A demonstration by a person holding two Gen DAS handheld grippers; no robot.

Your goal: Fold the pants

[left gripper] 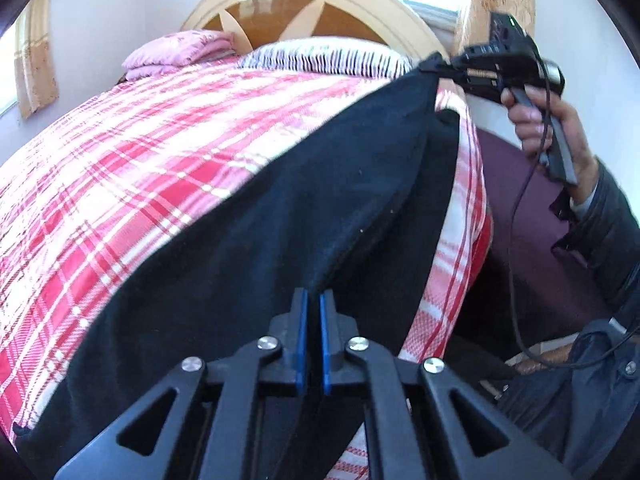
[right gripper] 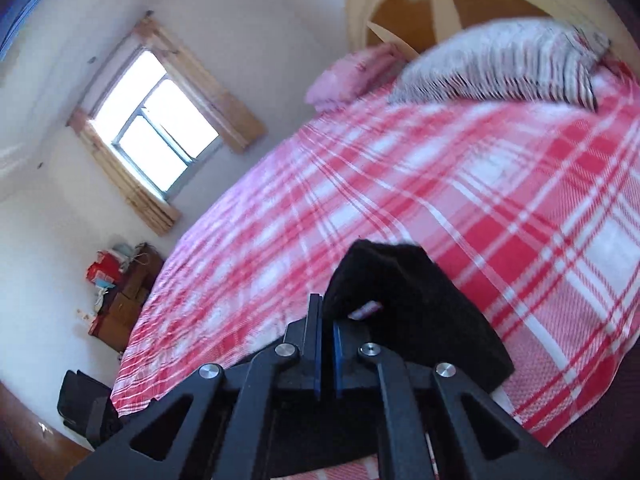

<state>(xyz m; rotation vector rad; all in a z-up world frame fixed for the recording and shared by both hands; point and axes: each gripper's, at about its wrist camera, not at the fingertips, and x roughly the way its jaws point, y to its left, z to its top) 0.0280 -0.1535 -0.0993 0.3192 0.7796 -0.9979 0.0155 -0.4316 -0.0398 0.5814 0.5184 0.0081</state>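
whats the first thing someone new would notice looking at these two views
The dark pants stand out first, stretched across the near edge of the red and white plaid bedspread, with the left gripper shut on one end and the right gripper, held in a hand, shut on the other. Beyond them, a striped pillow and a pink one lie against the arched wooden headboard.
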